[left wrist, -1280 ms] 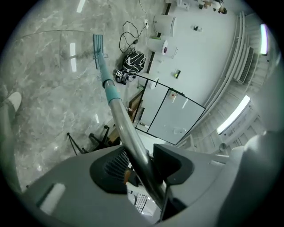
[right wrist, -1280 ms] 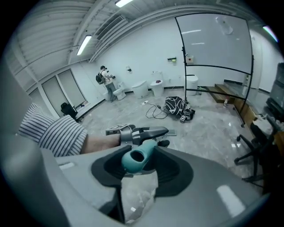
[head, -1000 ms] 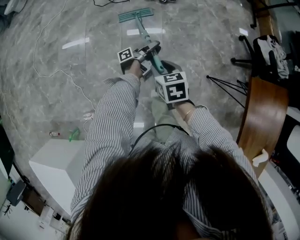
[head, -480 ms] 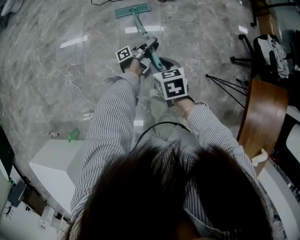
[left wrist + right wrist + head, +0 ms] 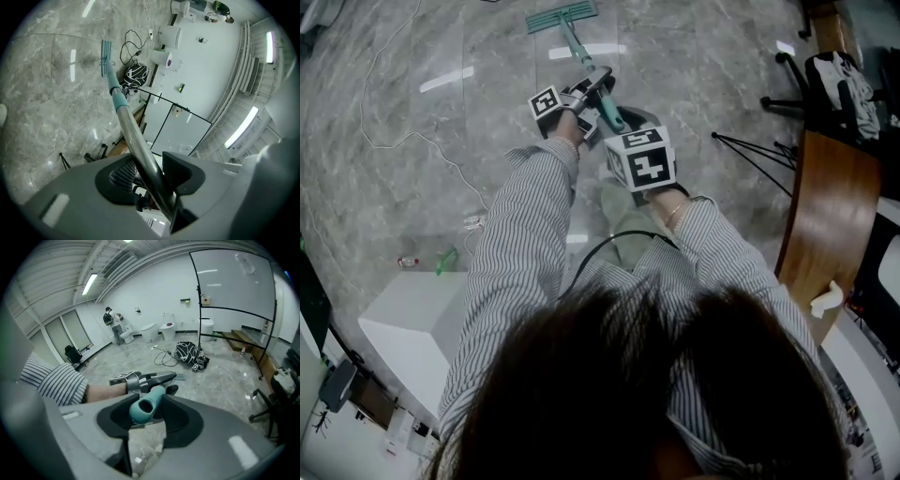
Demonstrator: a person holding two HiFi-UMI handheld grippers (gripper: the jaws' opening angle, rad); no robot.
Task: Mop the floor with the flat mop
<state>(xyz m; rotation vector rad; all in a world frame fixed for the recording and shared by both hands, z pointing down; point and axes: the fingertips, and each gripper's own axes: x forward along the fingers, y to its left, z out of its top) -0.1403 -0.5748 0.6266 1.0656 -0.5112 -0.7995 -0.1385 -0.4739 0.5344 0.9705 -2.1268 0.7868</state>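
Note:
The flat mop has a teal head flat on the grey marble floor far ahead of me, also seen as mop head. Its metal pole with a teal sleeve runs back to my hands. My left gripper is shut on the pole partway down. My right gripper is shut on the teal handle end, which shows as a hollow tip between its jaws. The left gripper lies just ahead of that tip.
A wooden table and a chair with a bag stand at right, with a black tripod near them. A white cable lies across the floor at left, by a white box. A black bag and cables lie ahead.
The mop head has slid farther away from me and a little to the left. Both grippers moved forward with the pole, still holding it.

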